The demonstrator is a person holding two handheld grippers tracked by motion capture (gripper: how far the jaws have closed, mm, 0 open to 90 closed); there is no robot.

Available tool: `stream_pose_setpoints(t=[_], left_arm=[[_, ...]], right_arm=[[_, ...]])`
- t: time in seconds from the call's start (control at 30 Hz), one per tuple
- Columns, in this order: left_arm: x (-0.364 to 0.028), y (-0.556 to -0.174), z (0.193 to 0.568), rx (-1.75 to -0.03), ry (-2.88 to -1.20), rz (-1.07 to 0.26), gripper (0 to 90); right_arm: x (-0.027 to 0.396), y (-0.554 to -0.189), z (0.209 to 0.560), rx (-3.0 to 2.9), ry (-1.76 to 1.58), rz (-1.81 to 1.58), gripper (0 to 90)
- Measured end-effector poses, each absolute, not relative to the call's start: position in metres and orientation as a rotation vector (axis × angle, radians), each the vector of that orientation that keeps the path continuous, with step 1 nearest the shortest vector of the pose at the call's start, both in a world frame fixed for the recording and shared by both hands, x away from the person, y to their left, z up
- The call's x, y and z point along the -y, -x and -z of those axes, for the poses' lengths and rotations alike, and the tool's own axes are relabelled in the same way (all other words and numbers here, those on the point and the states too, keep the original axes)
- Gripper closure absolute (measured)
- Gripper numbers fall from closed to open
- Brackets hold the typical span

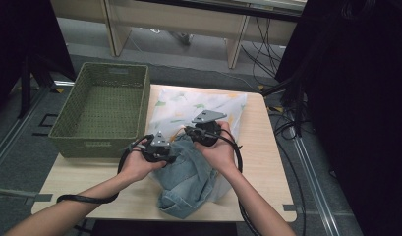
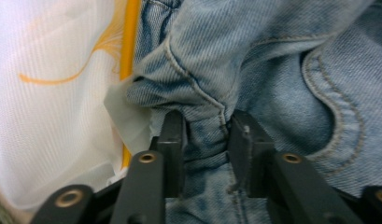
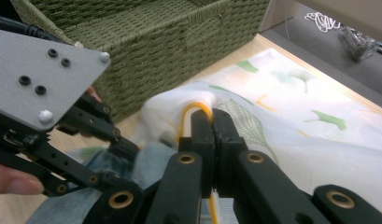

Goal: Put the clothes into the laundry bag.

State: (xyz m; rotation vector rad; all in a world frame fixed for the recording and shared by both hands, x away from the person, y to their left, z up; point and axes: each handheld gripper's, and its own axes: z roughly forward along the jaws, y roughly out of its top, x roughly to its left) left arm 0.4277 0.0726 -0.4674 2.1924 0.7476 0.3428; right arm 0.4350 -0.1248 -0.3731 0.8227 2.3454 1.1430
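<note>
The left tool (image 2: 205, 140) pinches a fold of the denim garment (image 2: 272, 79).

Denim garment (image 2: 282, 79) runs past the top, right and bottom edges beyond the left gripper (image 2: 206, 140). Beside the right gripper (image 3: 212, 135), the basket's (image 3: 170, 42) far side is cut off.
</note>
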Motion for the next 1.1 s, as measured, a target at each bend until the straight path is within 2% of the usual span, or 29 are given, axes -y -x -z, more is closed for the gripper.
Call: stream_pose_setpoints(t=[0.1,0.17,0.37,0.63,0.73,0.97,1.1], left_arm=[[-0.074,-0.427,0.459,-0.722,-2.161,-0.349,80.6],[-0.078,-0.424,0.448,-0.713,-2.111,-0.356,82.0],[-0.09,-0.404,0.397,-0.649,-1.957,-0.399,82.9],[-0.078,-0.393,0.363,-0.536,-1.909,-0.521,83.0],[-0.069,-0.4,0.371,-0.525,-1.959,-0.528,82.6],[-0.04,-0.43,0.439,-0.605,-2.065,-0.454,81.4],[-0.033,-0.438,0.456,-0.617,-2.098,-0.447,79.1]], right_arm=[[0.125,-0.434,0.37,-2.336,-0.806,-1.147,90.0],[0.124,-0.431,0.366,-2.315,-0.802,-1.168,90.0],[0.124,-0.427,0.353,-2.266,-0.775,-1.23,90.0],[0.125,-0.418,0.331,-2.171,-0.743,-1.321,90.0],[0.128,-0.418,0.328,-2.16,-0.755,-1.348,90.0],[0.13,-0.423,0.338,-2.195,-0.781,-1.317,90.0],[0.139,-0.429,0.35,-2.22,-0.823,-1.253,90.0]])
